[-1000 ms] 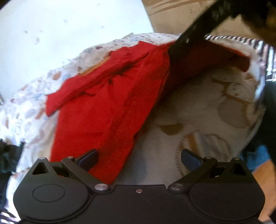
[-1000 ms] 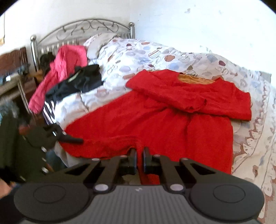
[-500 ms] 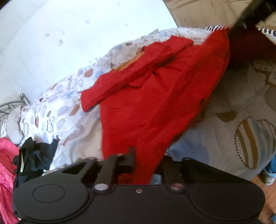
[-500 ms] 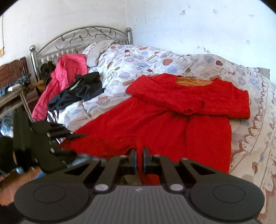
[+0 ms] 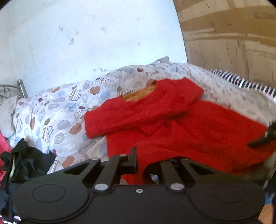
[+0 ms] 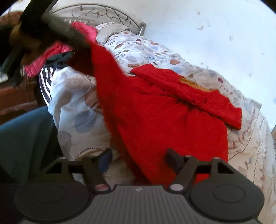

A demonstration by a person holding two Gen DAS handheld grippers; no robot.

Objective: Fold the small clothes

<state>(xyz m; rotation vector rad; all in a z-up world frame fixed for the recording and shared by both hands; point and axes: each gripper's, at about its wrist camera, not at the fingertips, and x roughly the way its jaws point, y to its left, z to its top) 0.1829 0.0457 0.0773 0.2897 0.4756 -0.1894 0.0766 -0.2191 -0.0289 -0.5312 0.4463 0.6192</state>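
Observation:
A red garment [image 5: 172, 124] with an orange lining at the neck lies spread on the bed, one sleeve folded across its chest. My left gripper [image 5: 140, 162] is shut on the garment's near hem, and the cloth drapes over its right finger. In the right wrist view the red garment [image 6: 163, 120] rises at its left corner to the blurred left gripper [image 6: 81, 43], which holds it up. My right gripper [image 6: 139, 156] is low at the bed's edge. Its jaws are opening, and the hem lies loose between them without the pads pressing.
A patterned duvet [image 5: 57, 112] covers the bed. A pink garment [image 6: 51, 51] and dark clothes [image 5: 29, 163] are heaped near the metal headboard [image 6: 103, 12]. A white wall [image 5: 86, 34] runs behind the bed, with wooden panelling [image 5: 232, 43] at right. A person's teal-clad leg [image 6: 25, 137] is near left.
The left gripper closed on the hem and rose with it. The right gripper let go of the hem, opened wide and sank toward the bed's edge.

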